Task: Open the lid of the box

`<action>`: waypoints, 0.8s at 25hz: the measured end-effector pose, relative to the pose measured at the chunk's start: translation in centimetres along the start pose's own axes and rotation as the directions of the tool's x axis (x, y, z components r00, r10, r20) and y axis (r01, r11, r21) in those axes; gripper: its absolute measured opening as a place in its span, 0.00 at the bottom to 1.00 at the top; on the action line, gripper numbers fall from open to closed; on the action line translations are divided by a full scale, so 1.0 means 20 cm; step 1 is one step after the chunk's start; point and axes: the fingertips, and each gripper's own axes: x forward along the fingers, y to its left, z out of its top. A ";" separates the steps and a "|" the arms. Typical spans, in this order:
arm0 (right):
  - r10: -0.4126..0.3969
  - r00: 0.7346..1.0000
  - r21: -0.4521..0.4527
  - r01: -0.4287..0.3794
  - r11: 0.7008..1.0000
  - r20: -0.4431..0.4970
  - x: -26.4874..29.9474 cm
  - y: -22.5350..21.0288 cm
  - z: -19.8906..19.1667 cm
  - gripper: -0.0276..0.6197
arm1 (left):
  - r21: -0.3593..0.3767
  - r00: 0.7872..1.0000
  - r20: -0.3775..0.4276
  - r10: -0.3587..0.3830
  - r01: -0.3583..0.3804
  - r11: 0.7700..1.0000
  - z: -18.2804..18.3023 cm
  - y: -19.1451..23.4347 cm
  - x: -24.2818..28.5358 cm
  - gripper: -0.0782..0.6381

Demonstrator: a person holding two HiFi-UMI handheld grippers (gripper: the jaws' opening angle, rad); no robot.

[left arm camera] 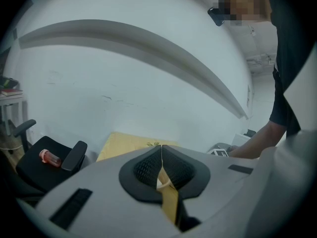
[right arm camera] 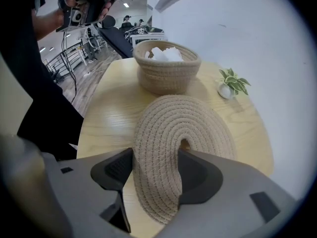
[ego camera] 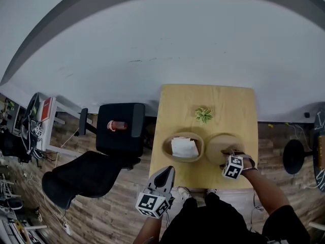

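The lid point(right arm camera: 183, 128), a coil of woven rope, buckles between the pads of our right gripper point(right arm camera: 157, 170), which clamps its near rim while the rest lies on the table point(right arm camera: 111, 113) just beyond the jaws. Farther ahead, to the jaws' left, stands the box point(right arm camera: 168, 73), already uncovered, white contents point(right arm camera: 161, 53) showing. A small potted plant point(right arm camera: 233, 83) sits ahead to the right. Our left gripper point(left arm camera: 161, 170) hangs clear of the table, jaws pressed together on nothing. The danger, we judge, lies in the soft weave. Pinched only at its rim, it may slip free, or slide off the table's near edge on release. A forward swing could topple the plant.
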 end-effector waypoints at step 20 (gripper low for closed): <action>-0.298 0.851 0.294 0.179 0.939 0.433 -0.74 -0.11 0.56 0.39 | 0.046 0.998 0.043 -0.050 0.048 0.998 0.10 -0.13 0.02 0.14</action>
